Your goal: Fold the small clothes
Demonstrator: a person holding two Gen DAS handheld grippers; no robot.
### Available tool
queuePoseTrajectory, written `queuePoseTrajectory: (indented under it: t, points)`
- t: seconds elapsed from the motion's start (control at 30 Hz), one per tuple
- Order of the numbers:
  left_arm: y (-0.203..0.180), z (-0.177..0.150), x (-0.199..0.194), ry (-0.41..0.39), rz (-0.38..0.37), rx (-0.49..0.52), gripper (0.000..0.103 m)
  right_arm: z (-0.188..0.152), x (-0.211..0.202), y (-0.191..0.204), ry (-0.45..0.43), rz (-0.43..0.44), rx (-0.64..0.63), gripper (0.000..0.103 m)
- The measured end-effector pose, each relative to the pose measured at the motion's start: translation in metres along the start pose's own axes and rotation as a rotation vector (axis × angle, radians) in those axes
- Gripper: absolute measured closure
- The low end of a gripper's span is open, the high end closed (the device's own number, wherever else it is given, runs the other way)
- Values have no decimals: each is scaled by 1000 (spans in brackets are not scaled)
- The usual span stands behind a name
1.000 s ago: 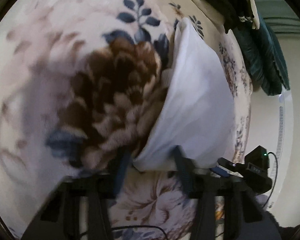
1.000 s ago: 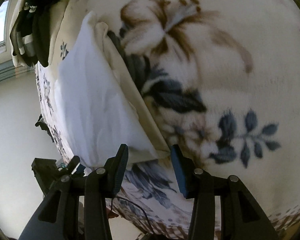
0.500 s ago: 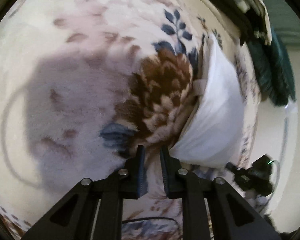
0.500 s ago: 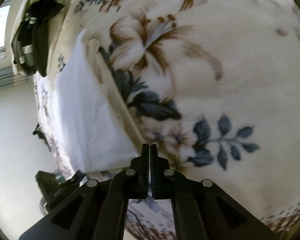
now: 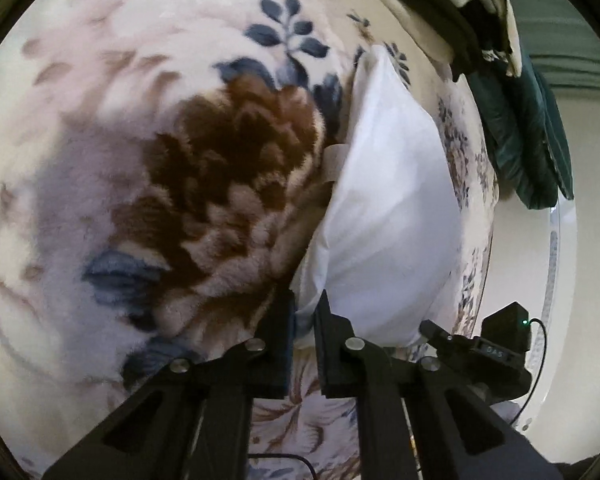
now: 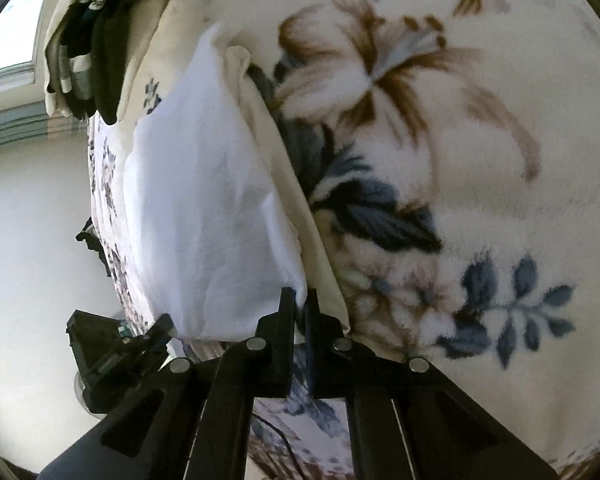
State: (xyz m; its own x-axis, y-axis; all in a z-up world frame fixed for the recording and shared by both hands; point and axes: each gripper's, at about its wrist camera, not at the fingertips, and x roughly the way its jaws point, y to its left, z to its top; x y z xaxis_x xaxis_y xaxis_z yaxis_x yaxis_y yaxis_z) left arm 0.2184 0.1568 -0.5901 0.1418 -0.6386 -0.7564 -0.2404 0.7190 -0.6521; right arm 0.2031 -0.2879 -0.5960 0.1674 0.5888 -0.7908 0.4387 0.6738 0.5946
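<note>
A folded white garment (image 5: 392, 208) lies on a fluffy floral blanket (image 5: 140, 120). My left gripper (image 5: 305, 300) is at the garment's near left corner. Its jaws are closing and the corner of the white cloth is pinched between them. In the right wrist view the same white garment (image 6: 204, 208) has a cream edge (image 6: 296, 208) along its right side. My right gripper (image 6: 300, 298) is shut on the near right corner, where white and cream cloth meet. Each view catches the other gripper's black body low down at the garment's far corner (image 5: 496, 344) (image 6: 112, 352).
A heap of dark clothes (image 6: 96, 40) and a teal piece (image 5: 524, 132) lie at the far end of the blanket (image 6: 460, 160). Past the garment the blanket's edge drops off to a pale wall. A thin black cable (image 5: 280, 460) runs below the left gripper.
The right gripper's wide jaws closed on the garment's corner. The left gripper swung off to the left over the blanket, then came back to its corner with its jaws narrowed on the cloth.
</note>
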Motion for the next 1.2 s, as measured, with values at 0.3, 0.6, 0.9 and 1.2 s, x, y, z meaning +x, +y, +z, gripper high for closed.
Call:
queuePoseTrajectory:
  t: [0.3,0.6,0.9,1.2]
  points:
    - [14,7,-9,39,-3,-49,93,6,3,-6,25,-29,42,98]
    - [11,62,1,7,-176,-21,51,55,-7,-25,28,154,78,46]
    - [-17,97,55,112,-269,54,51,103,43,-11,187,343,-16,46]
    - [-34,95,57,96,-291,106,62,110,75,25,236,385,-90,54]
